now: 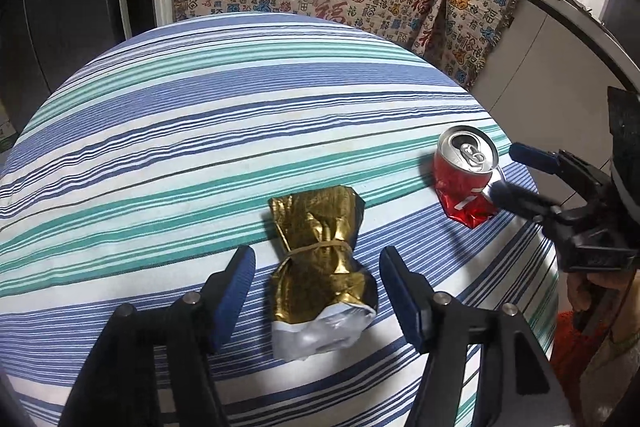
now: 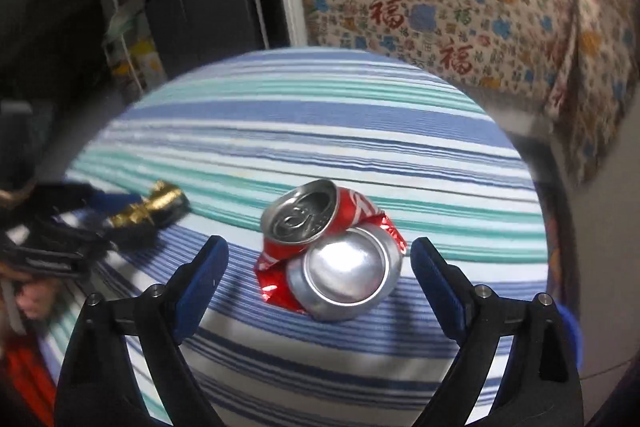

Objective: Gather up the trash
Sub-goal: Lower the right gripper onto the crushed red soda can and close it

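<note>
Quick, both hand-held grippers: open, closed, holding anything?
Left hand-held gripper: open, straddling the gold wrapper, not gripping it.
Right hand-held gripper: open around the crushed red can, not gripping it.

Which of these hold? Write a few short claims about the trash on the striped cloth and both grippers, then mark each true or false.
1. The gold bag is tied with a rubber band. True.
2. The red can stands upright and undented. False: it is crushed and folded over.
3. The left gripper is open, its pads on either side of the gold bag. True.
4. The right gripper is clamped on the can. False: its jaws stand wide, clear of it.
5. Both items lie on the striped tablecloth. True.
</note>
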`<action>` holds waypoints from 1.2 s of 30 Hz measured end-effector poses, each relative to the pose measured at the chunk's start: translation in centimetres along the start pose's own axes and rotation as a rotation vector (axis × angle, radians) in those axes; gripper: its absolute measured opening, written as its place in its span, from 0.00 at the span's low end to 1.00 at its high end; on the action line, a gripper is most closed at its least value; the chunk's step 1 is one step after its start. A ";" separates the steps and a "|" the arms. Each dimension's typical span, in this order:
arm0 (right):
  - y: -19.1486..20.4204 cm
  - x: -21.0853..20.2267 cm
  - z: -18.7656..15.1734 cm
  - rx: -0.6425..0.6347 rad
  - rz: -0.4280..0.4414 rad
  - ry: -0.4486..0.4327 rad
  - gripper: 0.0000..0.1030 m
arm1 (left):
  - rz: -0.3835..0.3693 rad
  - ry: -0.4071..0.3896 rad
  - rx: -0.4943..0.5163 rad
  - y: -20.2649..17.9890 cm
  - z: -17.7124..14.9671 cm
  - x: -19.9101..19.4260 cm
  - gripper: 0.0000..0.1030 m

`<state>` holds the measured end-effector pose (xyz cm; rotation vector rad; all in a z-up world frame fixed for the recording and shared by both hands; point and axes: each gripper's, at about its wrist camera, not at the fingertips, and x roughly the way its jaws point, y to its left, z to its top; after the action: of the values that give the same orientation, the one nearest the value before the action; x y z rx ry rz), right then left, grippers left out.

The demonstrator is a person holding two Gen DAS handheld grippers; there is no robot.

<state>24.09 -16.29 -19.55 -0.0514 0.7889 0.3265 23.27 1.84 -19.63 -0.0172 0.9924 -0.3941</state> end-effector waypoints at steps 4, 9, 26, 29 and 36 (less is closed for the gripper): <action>0.1 1.1 -0.1 0.001 -0.043 0.049 0.90 | 0.004 -0.005 -0.013 1.0 -0.1 -0.4 0.64; 0.5 0.4 0.2 0.022 0.022 0.003 0.90 | -0.001 -0.013 -0.027 1.2 0.1 -0.2 0.64; -7.2 -0.1 -2.6 0.437 0.141 0.130 0.69 | -0.009 -0.011 -0.007 0.5 0.5 0.4 0.64; -7.9 0.0 -2.5 0.486 0.187 0.139 0.57 | 0.007 -0.019 0.006 0.0 0.5 0.6 0.64; -5.9 1.3 -1.3 0.444 0.216 0.120 0.14 | 0.034 -0.036 0.033 -0.5 0.6 0.9 0.56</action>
<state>25.87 -21.72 -21.88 0.4368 0.9739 0.3478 23.99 0.97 -19.96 0.0228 0.9491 -0.3774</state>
